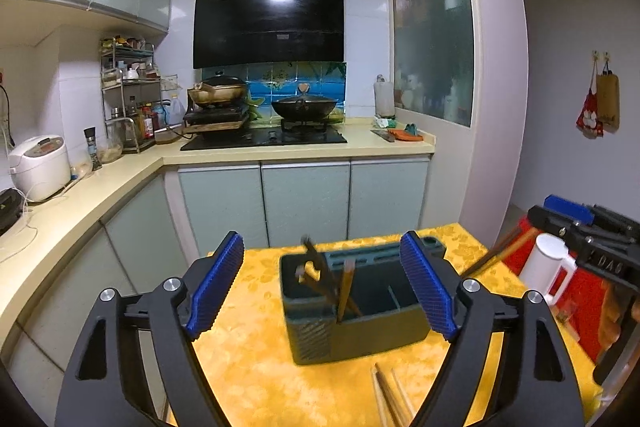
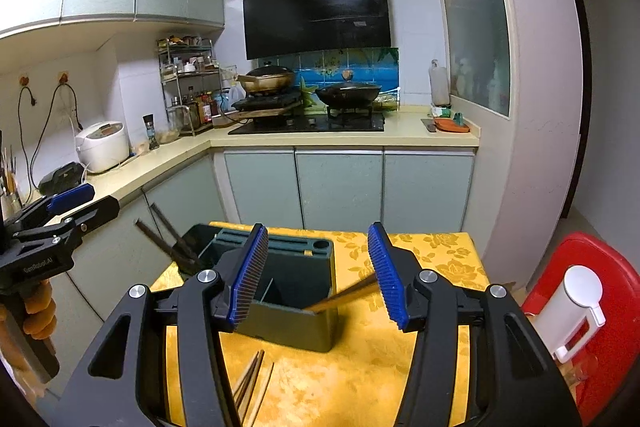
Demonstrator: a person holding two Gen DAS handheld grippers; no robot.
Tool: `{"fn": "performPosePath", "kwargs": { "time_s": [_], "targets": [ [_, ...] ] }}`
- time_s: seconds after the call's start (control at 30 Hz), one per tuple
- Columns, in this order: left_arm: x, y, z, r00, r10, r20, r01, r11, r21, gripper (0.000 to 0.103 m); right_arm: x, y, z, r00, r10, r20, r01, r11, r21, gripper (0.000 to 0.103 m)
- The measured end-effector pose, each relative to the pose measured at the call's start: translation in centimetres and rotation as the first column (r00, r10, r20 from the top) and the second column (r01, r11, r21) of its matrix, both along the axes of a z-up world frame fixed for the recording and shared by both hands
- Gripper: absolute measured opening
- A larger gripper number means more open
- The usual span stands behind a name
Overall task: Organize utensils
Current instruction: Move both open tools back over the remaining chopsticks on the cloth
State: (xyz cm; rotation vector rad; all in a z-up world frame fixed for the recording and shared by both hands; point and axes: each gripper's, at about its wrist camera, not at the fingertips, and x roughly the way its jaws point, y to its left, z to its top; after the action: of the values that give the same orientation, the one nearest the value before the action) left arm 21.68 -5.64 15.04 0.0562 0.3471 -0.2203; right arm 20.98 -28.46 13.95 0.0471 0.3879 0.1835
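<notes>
Both grippers' fingers gape above holder (image 1: 352,311); loose chopsticks (image 2: 252,383) probably near table edge.

Both fisheye views looked forward along their own jaws, angled slightly down over the yellow worktop (image 1: 256,367) toward the kitchen's far wall. The left wrist camera sat close above the dark utensil holder (image 1: 356,311), facing it squarely; the right wrist camera sat close beside it to the right. Both views shared the holder (image 2: 292,291), the worktop, the loose chopsticks (image 2: 250,387) and the range hood (image 1: 269,23).
</notes>
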Motion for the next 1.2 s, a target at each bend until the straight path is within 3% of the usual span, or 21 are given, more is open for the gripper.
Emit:
{"fn": "performPosePath", "kwargs": {
  "time_s": [0.17,0.27,0.53,0.77,1.2],
  "targets": [
    [-1.8,0.9,-2.0,1.0,0.017,-0.019,-0.017,1.0,0.018,0.078,-2.0,0.1,-1.3,1.0,-0.015,0.006,0.015,0.999,-0.047,0.051],
    [-3.1,1.7,-4.3,0.997,0.033,-0.075,-0.032,0.999,0.017,0.078,-3.4,0.4,-2.9,1.0,-0.019,0.001,0.019,0.996,-0.085,0.051],
    [-6.8,2.5,-10.9,0.988,0.054,-0.145,-0.041,0.995,0.089,0.078,-7.3,1.5,-9.2,0.996,0.001,-0.084,-0.014,0.988,-0.151,0.051],
    [-9.2,2.5,-15.9,0.975,0.028,-0.221,-0.012,0.997,0.072,0.078,-10.0,2.0,-13.3,0.988,0.012,-0.157,-0.031,0.992,-0.119,0.051],
    [-11.9,-0.5,-20.3,0.961,-0.032,-0.276,0.067,0.99,0.121,0.077,-13.0,2.0,-16.5,0.983,0.005,-0.185,-0.022,0.996,-0.09,0.051]
  ]
}}
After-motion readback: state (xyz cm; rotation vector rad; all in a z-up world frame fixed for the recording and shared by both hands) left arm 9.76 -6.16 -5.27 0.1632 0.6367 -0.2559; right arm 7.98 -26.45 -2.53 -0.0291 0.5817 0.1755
